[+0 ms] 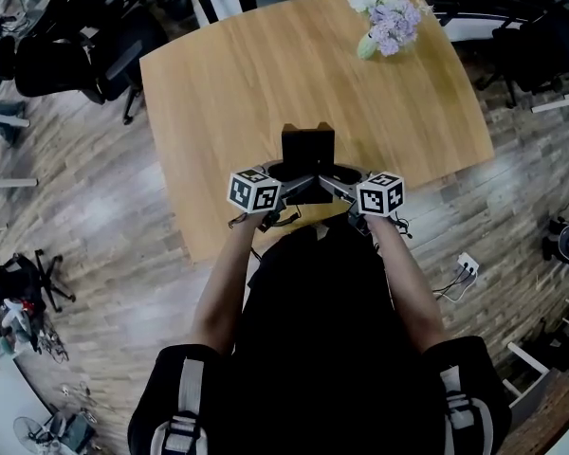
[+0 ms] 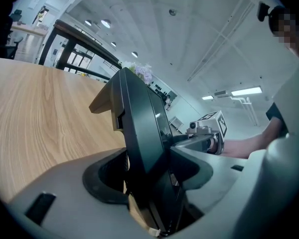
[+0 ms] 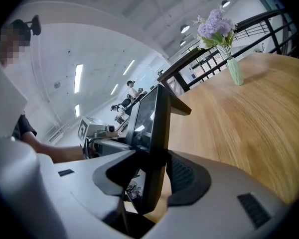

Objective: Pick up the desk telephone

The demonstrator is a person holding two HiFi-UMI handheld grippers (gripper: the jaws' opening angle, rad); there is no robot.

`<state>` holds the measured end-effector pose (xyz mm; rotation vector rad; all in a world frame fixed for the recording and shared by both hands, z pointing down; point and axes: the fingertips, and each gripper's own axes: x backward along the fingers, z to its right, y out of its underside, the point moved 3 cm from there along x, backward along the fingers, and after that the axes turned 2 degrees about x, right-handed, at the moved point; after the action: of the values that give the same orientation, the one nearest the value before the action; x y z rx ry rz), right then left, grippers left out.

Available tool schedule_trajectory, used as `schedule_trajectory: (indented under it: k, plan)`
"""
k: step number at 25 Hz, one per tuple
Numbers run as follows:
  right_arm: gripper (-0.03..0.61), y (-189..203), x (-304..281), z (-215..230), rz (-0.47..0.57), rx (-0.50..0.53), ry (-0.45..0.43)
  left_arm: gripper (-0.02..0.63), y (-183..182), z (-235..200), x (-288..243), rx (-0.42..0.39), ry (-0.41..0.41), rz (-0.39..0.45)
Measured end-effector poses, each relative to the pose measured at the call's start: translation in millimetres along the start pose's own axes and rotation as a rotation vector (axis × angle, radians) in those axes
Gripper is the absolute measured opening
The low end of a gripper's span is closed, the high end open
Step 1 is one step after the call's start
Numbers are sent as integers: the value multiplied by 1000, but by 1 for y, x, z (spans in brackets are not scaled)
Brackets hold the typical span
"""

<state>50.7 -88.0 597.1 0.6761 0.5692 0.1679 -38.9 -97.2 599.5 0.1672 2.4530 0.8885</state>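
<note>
Since the phone point(image 1: 308, 148) sat at the near edge of the tabletop point(image 1: 228, 93), with the left gripper point(image 2: 149, 178) clamped on its left side and the right gripper point(image 3: 157, 176) on its right, neither was nearer. Guess the lift just needed to go straight up, evenly. Couldn't tell if it'd cleared the tabletop.

The desk telephone point(image 1: 308, 148) is a black slab-type unit with a glossy screen face. It stands nearly upright, over the near edge of the wooden bench point(image 1: 218, 102). The left gripper point(image 2: 149, 178) and right gripper point(image 3: 152, 178) both pinch its lower part. Can't tell if it's touching the bench.
</note>
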Motion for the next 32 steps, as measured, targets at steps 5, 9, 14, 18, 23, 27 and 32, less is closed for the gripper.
schedule_trajectory:
  k: [5,9,14,18,23,27,32]
  plan:
    - [201,1,5,-6,13,10,3,279,-1,8,4,-32,-1,-13]
    - [201,6,5,-11,22,-14,2,279,2,11,8,-47,-6,-31]
    - [201,5,8,-13,18,-8,-2,278,2,14,9,-45,-7,-22]
    - [201,-1,12,-14,10,32,10,278,-3,18,7,-51,3,-13]
    - [201,-10,19,-13,17,58,11,278,-11,22,4,-54,10,11]
    - [201,-15,19,-13,17,66,13,278,-17,23,4,-69,7,13]
    - [201,-18,19,-15,26,75,20,278,-21,24,6,-81,2,10]
